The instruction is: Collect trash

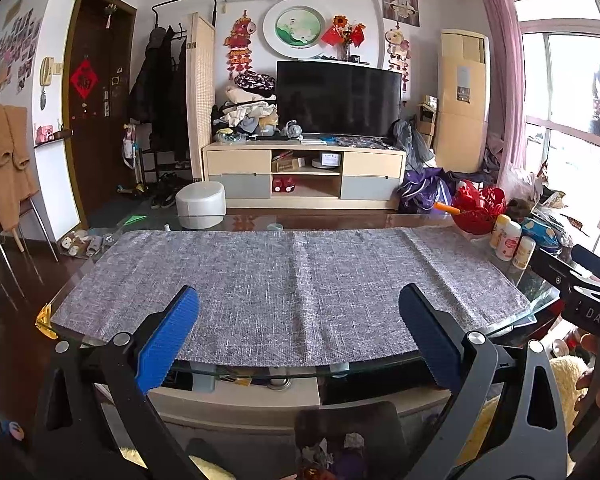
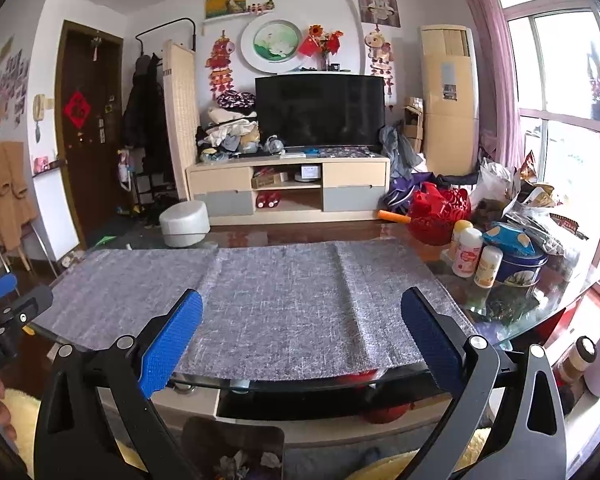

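The left gripper [image 1: 298,336] hangs level at the glass bench's [image 1: 512,280] near edge, jaws spread wide and empty over the bare grey cloth [image 1: 292,280]. The right gripper [image 2: 302,338] mirrors it, equally agape. Below and between them sits a dark bin [image 2: 232,452] holding crumpled scraps (apparently collected trash); nothing loose shows on the cloth.

Ahead of you the grey cloth [image 1: 292,288] on the glass worktop [image 2: 512,320] lies bare from near edge to far edge, so either pair of fingers can pass over it freely. Your right side is crowded: three bottles [image 2: 470,254], a blue tin [image 2: 520,270], a red basket [image 2: 440,212] and bags [image 2: 540,208] stand close together.
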Available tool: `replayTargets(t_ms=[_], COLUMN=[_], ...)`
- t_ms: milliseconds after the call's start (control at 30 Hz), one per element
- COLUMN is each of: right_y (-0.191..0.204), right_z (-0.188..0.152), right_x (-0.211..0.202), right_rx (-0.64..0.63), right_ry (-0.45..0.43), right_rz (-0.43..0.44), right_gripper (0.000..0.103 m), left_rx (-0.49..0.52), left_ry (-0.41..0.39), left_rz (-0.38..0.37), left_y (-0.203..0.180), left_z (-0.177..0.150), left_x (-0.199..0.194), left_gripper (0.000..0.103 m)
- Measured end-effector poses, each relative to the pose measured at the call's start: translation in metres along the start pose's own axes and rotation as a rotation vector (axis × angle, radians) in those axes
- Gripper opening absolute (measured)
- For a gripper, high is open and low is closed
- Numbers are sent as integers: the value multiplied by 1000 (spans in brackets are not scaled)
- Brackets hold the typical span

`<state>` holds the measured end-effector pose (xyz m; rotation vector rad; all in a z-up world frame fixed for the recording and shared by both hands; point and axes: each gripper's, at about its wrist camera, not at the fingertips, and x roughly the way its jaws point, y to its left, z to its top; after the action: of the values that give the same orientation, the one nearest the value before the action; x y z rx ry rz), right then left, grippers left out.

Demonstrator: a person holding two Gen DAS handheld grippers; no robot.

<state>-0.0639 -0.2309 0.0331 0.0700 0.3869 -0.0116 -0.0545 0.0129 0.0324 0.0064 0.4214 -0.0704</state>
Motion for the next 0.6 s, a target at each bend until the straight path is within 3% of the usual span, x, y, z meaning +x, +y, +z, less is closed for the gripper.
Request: replayTargets(t_ms=[600], right_y=[1], right_z=[1], right_x=[-4], right_rx=[10], right_ry=[1], right_rz=[21], right_gripper=[100], left_rx=[-6], left_ry=[-5], left_rz=[-4], left_y=[1], left_z=[0], left_x=[-4], left_gripper=[95])
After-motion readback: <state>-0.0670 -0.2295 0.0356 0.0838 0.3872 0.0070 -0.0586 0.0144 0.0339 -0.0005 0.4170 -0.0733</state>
